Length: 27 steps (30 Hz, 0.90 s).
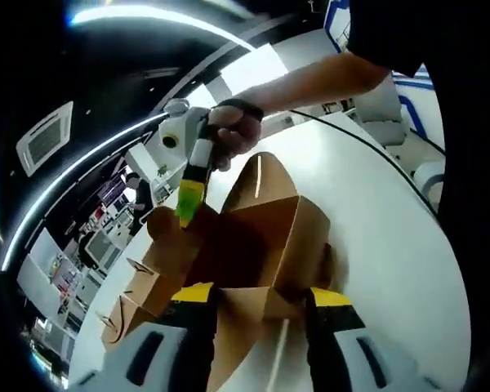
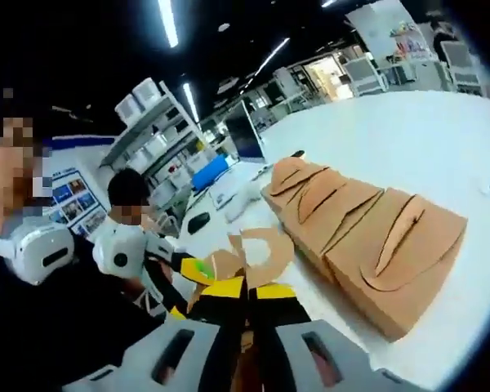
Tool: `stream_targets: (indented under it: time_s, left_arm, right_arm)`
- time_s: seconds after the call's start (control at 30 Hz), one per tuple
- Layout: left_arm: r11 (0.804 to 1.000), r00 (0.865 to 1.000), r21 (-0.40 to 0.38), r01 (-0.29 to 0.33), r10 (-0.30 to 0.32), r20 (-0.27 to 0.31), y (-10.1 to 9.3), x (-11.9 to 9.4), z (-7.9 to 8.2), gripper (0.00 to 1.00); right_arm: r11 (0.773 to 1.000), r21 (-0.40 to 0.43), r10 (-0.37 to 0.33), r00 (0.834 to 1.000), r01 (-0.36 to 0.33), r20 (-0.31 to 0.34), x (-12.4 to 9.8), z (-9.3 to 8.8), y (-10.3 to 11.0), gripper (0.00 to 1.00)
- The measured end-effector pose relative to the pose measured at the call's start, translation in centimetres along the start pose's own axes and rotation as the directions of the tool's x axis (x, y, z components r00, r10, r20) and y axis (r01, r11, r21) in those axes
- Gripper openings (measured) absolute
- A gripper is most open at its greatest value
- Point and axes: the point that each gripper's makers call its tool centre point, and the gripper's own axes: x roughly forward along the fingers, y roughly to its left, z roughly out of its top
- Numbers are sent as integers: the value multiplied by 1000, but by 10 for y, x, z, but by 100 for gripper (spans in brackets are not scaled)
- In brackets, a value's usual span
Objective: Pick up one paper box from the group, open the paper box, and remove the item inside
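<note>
The left claw (image 1: 261, 296) grips the open box's (image 1: 257, 245) front edge; the right claw (image 2: 247, 287) pinches its flap (image 2: 257, 249). Bare desk (image 2: 408, 139) lies beyond.

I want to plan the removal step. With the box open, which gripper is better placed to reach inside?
Probably right: the right gripper hangs at the open box rim, while the left gripper steadies its near edge.

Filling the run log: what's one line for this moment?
stage: opening | paper box: open on white table | left hand-held gripper: at box's near edge | right hand-held gripper: shut on box flap
</note>
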Motion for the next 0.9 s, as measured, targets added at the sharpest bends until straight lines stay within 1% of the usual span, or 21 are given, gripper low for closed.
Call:
stream_targets:
  time_s: [0.03,0.2,0.27,0.4,0.47,0.53,0.6,0.73,0.83,0.9]
  left_arm:
    - [1000,1000,1,1,-1,-1,0,0,0,44]
    - [1000,1000,7,6,-6,-1,0,0,1,44]
    - [1000,1000,13,8,-8,-3,-1,1,1,44]
    - [1000,1000,15,14,-14,2,-1,1,2,44]
    - [1000,1000,14,13,-13,3,-1,2,2,44]
    - [1000,1000,11,10,-10,4,-1,2,2,44]
    - [1000,1000,8,8,-8,7,-1,1,1,44]
    - [1000,1000,7,6,-6,8,-1,2,2,44]
    - [1000,1000,8,7,-7,9,-1,2,2,44]
    - [1000,1000,6,5,-5,9,-1,2,2,44]
  right_arm:
    - [1000,22,-7,1000,7,3,-1,0,-3,3]
    - [998,45,-34,999,34,5,-3,0,-12,3]
    - [996,73,-43,999,43,3,-4,-1,-17,3]
    - [992,103,-70,997,71,-12,0,-8,-24,3]
    - [991,108,-71,997,73,-19,2,-10,-26,3]
    - [992,110,-68,997,70,-22,2,-11,-26,3]
    - [991,104,-81,996,84,-34,4,-13,-29,3]
    - [992,59,-108,991,113,-81,9,-22,-31,4]
    - [992,28,-119,988,122,-100,14,-27,-30,4]
    - [992,35,-115,988,119,-104,15,-30,-30,3]
